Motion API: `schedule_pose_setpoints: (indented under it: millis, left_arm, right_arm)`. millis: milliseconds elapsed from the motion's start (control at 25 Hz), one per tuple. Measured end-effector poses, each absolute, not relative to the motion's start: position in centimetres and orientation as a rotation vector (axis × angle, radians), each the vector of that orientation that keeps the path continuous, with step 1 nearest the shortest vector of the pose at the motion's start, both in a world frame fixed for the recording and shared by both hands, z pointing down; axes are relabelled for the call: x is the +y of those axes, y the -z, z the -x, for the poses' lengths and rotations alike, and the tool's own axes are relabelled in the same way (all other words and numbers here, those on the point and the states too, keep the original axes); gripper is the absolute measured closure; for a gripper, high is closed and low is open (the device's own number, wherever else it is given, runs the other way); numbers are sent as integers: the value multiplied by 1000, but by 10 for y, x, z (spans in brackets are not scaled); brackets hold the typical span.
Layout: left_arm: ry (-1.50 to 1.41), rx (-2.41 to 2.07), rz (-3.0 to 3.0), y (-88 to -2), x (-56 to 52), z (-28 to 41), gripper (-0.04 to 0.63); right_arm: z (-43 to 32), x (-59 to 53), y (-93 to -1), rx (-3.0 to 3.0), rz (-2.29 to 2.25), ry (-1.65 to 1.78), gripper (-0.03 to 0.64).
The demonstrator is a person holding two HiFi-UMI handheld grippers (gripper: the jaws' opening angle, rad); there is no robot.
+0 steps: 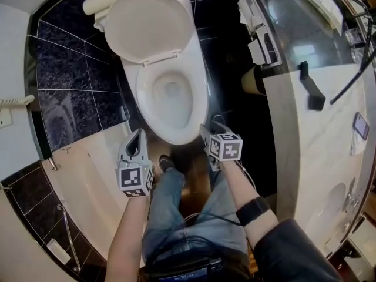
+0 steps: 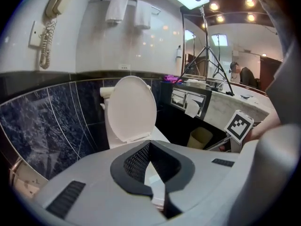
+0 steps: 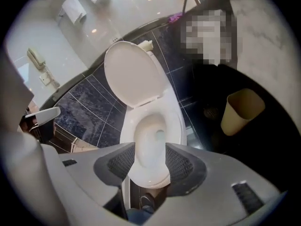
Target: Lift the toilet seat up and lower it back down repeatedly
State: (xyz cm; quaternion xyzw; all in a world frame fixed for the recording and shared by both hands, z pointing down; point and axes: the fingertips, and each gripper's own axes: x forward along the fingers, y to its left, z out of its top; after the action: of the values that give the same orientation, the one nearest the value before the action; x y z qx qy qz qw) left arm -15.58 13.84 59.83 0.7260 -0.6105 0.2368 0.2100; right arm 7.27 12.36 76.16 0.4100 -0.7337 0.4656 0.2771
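- Before the bowl, right tool spread wide, empty; left tool pressed together, empty.
- Farther back, toilet seat raised against tank.
- Likely risk: weak pinch on the glossy rim, then a slip and slam.

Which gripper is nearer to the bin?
Right. The right gripper is before the toilet on the side of the bin; the left gripper is on the far side.

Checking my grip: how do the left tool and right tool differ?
The left tool has its jaws together at the tips; the right tool holds them wide apart, with the toilet bowl showing between. The left tool hangs left of the bowl's front, the right tool by its front rim. Both are empty.
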Motion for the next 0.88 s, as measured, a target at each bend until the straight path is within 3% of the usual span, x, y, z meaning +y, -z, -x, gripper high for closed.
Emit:
schedule_pose_setpoints:
  millis: [440, 880]
  left_arm:
    - [-704, -1661, -1977, -690, 149, 143, 595]
    - [-699, -1656, -1933, -729, 148, 142, 595]
  right_arm:
    - [-72, 157, -888, -1762, -1194, -1788, 394]
    - [-72, 166, -940, -1680, -1239, -2006, 396]
